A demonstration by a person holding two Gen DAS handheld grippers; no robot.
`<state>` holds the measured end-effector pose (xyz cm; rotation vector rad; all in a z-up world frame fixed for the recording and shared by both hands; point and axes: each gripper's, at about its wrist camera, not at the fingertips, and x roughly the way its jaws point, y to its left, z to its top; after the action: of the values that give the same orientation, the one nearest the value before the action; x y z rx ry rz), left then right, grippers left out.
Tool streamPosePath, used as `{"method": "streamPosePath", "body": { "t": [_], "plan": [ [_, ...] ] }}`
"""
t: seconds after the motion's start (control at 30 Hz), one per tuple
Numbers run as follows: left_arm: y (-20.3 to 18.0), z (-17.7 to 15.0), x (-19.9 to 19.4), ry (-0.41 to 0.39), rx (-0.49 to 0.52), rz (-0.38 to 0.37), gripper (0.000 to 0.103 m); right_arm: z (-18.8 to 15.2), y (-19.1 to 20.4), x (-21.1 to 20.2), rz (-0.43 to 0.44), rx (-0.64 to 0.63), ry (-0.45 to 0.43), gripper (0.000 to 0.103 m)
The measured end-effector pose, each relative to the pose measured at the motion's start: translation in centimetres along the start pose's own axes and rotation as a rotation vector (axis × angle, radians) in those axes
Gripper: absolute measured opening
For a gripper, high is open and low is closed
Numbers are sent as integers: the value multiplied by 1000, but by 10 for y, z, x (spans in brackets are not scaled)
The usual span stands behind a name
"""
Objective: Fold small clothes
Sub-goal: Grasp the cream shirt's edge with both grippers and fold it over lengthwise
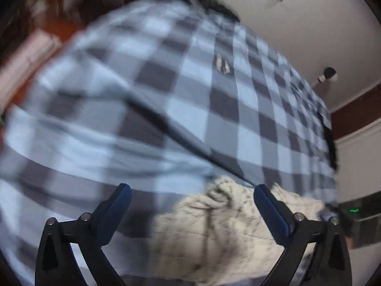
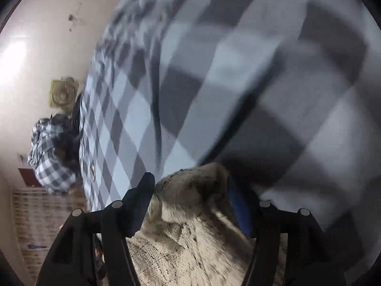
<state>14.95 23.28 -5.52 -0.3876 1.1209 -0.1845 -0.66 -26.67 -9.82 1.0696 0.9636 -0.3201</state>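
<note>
Cream speckled knit garment [image 1: 228,224] lies bunched on the checked bedsheet [image 1: 166,90], unfolded. Your left gripper [image 1: 193,197] gapes empty; right gripper [image 2: 190,186] straddles a fold, its grip unclear.

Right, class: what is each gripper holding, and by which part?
Left gripper: nothing, jaws wide open over the cream knitted garment. Right gripper: a bunched fold of that garment sits between its fingers; a firm grip cannot be told.
</note>
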Motion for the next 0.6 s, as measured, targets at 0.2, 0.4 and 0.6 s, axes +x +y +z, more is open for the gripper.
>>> {"method": "streamPosePath", "body": {
  "t": [0.2,0.4,0.6],
  "plan": [
    [-32,-45,1,139,191,-63,103,-48,28,-77,-24,-159,-119,72],
    [-36,-68,50,311,333,-26,69,-136,29,-99,-10,-299,-79,80],
    [-52,-69,66,279,418,-72,63,-160,58,-63,-46,-446,0,80]
  ]
}}
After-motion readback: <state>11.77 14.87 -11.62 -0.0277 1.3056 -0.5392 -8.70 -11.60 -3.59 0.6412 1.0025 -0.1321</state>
